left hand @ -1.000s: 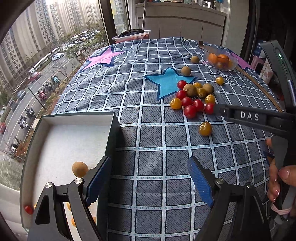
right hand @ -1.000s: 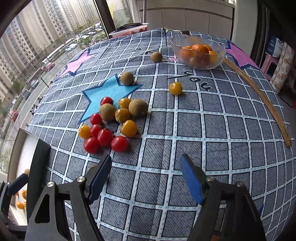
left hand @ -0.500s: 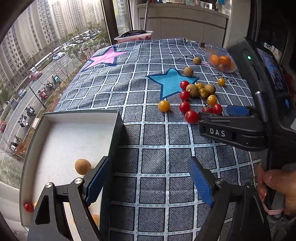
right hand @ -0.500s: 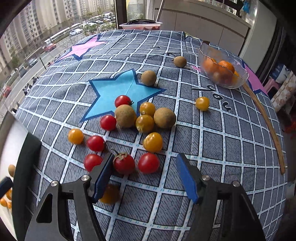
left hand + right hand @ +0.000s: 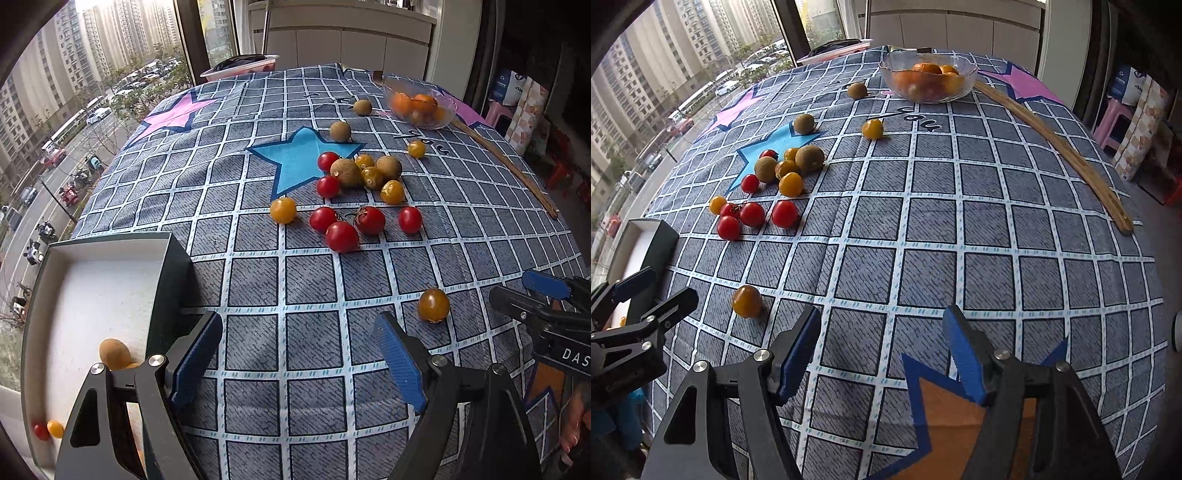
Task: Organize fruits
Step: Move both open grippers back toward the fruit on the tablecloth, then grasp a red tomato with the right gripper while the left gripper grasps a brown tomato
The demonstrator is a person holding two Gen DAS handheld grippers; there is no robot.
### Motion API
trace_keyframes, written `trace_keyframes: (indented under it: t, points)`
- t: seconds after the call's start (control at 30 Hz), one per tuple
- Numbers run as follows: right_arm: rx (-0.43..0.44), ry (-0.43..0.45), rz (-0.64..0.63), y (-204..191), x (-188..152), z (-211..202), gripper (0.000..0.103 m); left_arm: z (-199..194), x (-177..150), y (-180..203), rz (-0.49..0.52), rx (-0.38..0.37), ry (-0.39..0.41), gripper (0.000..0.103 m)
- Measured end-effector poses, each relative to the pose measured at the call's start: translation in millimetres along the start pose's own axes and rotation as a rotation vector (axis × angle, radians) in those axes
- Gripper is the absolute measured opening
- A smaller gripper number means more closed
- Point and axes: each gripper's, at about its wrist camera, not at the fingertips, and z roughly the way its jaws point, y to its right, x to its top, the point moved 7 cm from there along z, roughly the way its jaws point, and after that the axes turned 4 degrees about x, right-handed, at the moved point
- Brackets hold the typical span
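Several red and yellow cherry tomatoes (image 5: 341,236) and brown longans (image 5: 345,172) lie clustered on the checked cloth, also in the right wrist view (image 5: 752,214). One yellow tomato (image 5: 433,304) lies apart, near both grippers (image 5: 746,301). A white box (image 5: 92,295) at the left holds a longan (image 5: 114,353) and small tomatoes (image 5: 48,430). My left gripper (image 5: 297,360) is open and empty beside the box. My right gripper (image 5: 882,352) is open and empty above bare cloth, right of the lone tomato.
A glass bowl of oranges (image 5: 928,81) stands at the far side, with a long wooden stick (image 5: 1056,147) along the right edge. A pink tray (image 5: 240,68) sits at the far table edge. The window is to the left.
My right gripper has pulled back from the tomato cluster toward the near right, still empty. A tomato in the cluster shifted. The left gripper has barely moved.
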Motion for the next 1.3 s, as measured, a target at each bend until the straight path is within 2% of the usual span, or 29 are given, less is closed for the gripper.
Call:
trace_keyframes:
  t: [0.2, 0.43, 0.47, 0.5, 0.53, 0.57, 0.63, 0.8, 0.97, 1.13, 1.17, 1.23, 1.27, 1.3]
  points:
    - [-0.013, 0.024, 0.018, 9.7, 0.8, -1.5, 0.072, -9.2, 0.1, 24.8, 0.049, -0.045, 0.035, 0.085]
    - [0.037, 0.028, 0.079, 14.3, 15.0, 2.7, 0.072, -0.6, 8.6, 58.3, 0.099, -0.056, 0.051, 0.085]
    - [0.042, 0.029, 0.083, 14.8, 15.6, 2.7, 0.072, 2.8, 9.4, 61.0, 0.102, -0.054, 0.044, 0.080]
    - [0.048, 0.029, 0.088, 14.7, 16.4, 2.9, 0.072, 6.7, 10.0, 63.0, 0.101, -0.059, 0.032, 0.069]
    - [0.052, 0.029, 0.092, 14.2, 18.0, 3.7, 0.072, 10.6, 10.0, 64.6, 0.100, -0.063, 0.016, 0.065]
    - [0.057, 0.028, 0.097, 14.0, 19.4, 4.4, 0.072, 14.4, 9.6, 65.6, 0.095, -0.065, 0.002, 0.061]
    - [0.069, 0.026, 0.096, 11.8, 23.0, 6.4, 0.072, 15.6, 11.5, 65.0, 0.077, -0.069, 0.007, 0.061]
    - [0.101, 0.019, 0.053, -5.7, 34.1, 16.9, 0.072, 14.5, 12.7, 64.8, 0.077, -0.082, 0.022, 0.023]
    - [0.122, 0.018, -0.026, -35.2, 46.0, 32.2, 0.070, 13.0, 7.4, 51.6, 0.058, -0.069, 0.028, 0.023]
    - [0.098, 0.028, -0.111, -65.8, 58.6, 48.3, 0.060, 12.8, 2.8, 34.3, 0.031, -0.069, 0.018, 0.023]
    - [0.080, 0.032, -0.129, -70.7, 60.8, 51.2, 0.055, 12.6, 1.9, 31.9, 0.027, -0.071, 0.018, 0.023]
    - [0.042, 0.038, -0.163, -78.0, 64.0, 55.4, 0.035, 12.1, 0.0, 27.6, 0.021, -0.073, 0.021, 0.023]
    - [0.032, 0.037, -0.170, -80.4, 64.8, 57.0, 0.021, 11.8, -0.8, 26.2, 0.019, -0.074, 0.022, 0.023]
    - [0.034, 0.039, -0.166, -81.3, 64.6, 56.8, 0.021, 11.7, -1.6, 25.0, 0.018, -0.075, 0.021, 0.023]
